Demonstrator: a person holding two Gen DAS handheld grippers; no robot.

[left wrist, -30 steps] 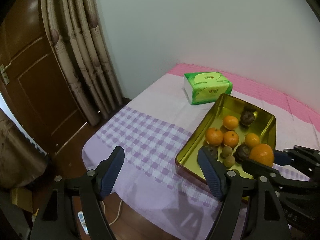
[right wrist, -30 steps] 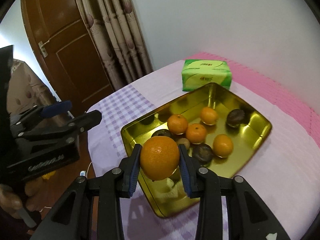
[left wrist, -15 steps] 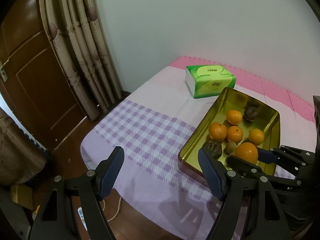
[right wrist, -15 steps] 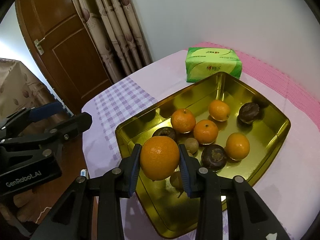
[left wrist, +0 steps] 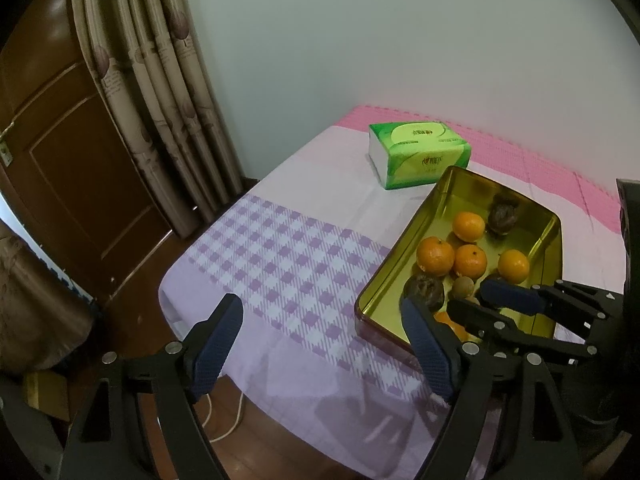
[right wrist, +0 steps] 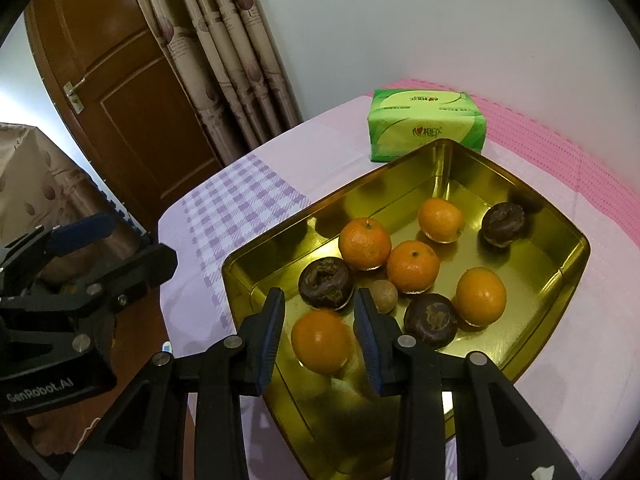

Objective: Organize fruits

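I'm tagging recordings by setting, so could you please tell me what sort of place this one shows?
Probably a room in a home, perhaps a bedroom: a wooden door beside long patterned curtains, and a cloth-covered table or bed bearing a tissue pack and a gold tray of fruit.

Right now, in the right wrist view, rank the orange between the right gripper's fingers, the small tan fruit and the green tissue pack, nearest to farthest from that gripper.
1. Orange, between the right gripper's fingers, tray's near corner.
2. Small tan fruit, past the right fingertip.
3. Green tissue pack, beyond the tray's far corner.
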